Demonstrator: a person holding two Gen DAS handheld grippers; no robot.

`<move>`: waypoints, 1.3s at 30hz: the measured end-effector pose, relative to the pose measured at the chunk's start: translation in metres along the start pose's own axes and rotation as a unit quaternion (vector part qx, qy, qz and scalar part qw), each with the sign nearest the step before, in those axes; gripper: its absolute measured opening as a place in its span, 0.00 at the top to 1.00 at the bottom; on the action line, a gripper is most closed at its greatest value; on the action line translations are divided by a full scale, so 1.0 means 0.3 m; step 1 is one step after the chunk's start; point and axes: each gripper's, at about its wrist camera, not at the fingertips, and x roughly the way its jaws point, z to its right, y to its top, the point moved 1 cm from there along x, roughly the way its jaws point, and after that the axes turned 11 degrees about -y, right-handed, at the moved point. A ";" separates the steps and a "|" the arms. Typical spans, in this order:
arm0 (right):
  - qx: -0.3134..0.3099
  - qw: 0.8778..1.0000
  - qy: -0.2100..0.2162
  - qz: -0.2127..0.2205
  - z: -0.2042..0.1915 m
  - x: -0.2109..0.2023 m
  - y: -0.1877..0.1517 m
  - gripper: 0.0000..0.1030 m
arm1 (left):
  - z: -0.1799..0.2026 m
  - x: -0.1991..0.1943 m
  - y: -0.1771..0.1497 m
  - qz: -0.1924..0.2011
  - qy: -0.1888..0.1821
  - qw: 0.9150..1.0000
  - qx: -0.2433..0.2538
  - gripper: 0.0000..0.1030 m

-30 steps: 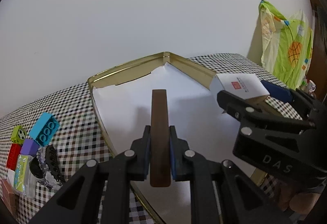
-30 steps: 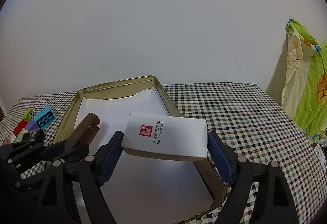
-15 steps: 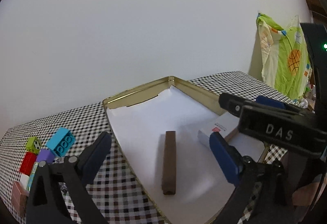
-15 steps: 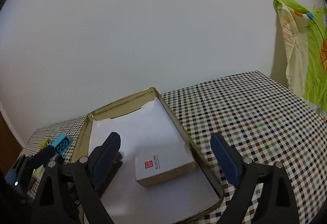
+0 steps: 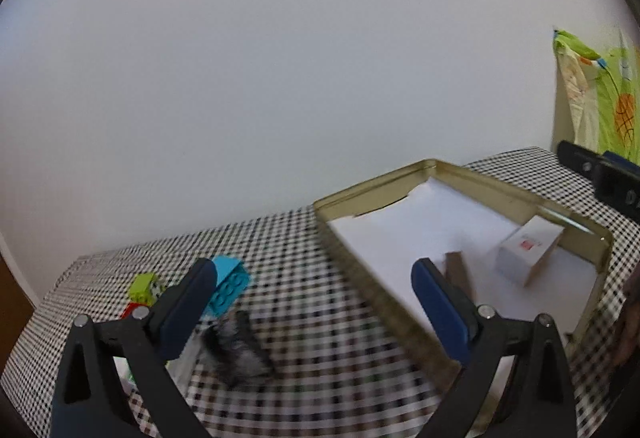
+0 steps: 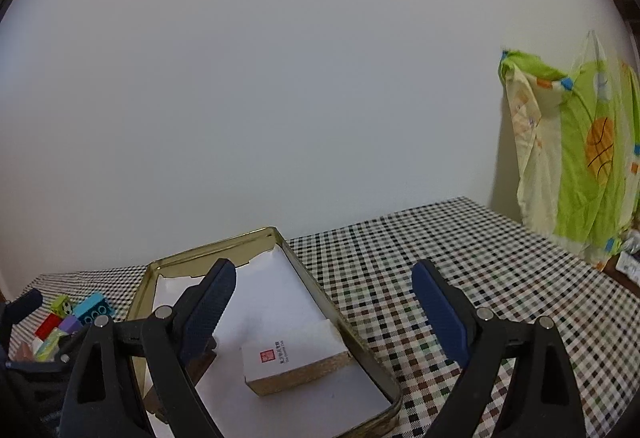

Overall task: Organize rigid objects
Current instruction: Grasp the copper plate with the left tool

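- White box (image 6: 294, 360) lies flat on the paper lining of the gold tin tray (image 6: 224, 247), lower centre of the right wrist view, against the tray's right wall.
- Brown bar (image 5: 458, 274) lies in the same tray, beside the box.
- Left gripper (image 5: 312, 292): jaws wide apart, empty.
- Right gripper (image 6: 322, 296): jaws apart, empty, having just been opening.
- Toy blocks (image 5: 228, 284) sit lower left on the checked tablecloth (image 6: 460, 270).

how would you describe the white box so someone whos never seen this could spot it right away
Start at the gold metal tray lined with white paper on the checkered tablecloth. Inside it, against its right wall near the front corner, lies the white box. Unlike the dark brown bar lying beside it, it is pale and blocky, with a small red square stamp and dark print on top and a tan side.
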 end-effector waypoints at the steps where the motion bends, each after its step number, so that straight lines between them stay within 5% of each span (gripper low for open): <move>1: -0.004 1.000 -0.005 0.005 -0.009 -0.011 -0.002 0.11 | -0.024 -0.001 -0.004 -0.003 -0.006 1.000 -0.012 0.04; 9: 0.005 1.000 -0.012 0.017 -0.076 -0.099 -0.035 0.11 | -0.167 -0.043 -0.043 -0.003 0.013 0.998 -0.056 0.04; 18: -0.034 0.998 0.037 0.031 -0.255 -0.236 -0.095 0.11 | -0.266 -0.090 -0.085 -0.006 0.012 0.999 -0.053 0.02; 29: -0.095 0.990 0.103 -0.003 -0.498 -0.260 -0.148 0.11 | -0.567 -0.189 -0.207 -0.048 0.002 0.989 -0.139 0.01; 34: -0.102 0.987 0.119 -0.023 -0.542 -0.245 -0.157 0.11 | -0.675 -0.196 -0.269 -0.084 -0.029 0.981 -0.175 0.01; 39: -0.116 0.985 0.124 -0.025 -0.555 -0.254 -0.170 0.11 | -0.713 -0.143 -0.338 -0.166 -0.096 0.965 -0.180 0.02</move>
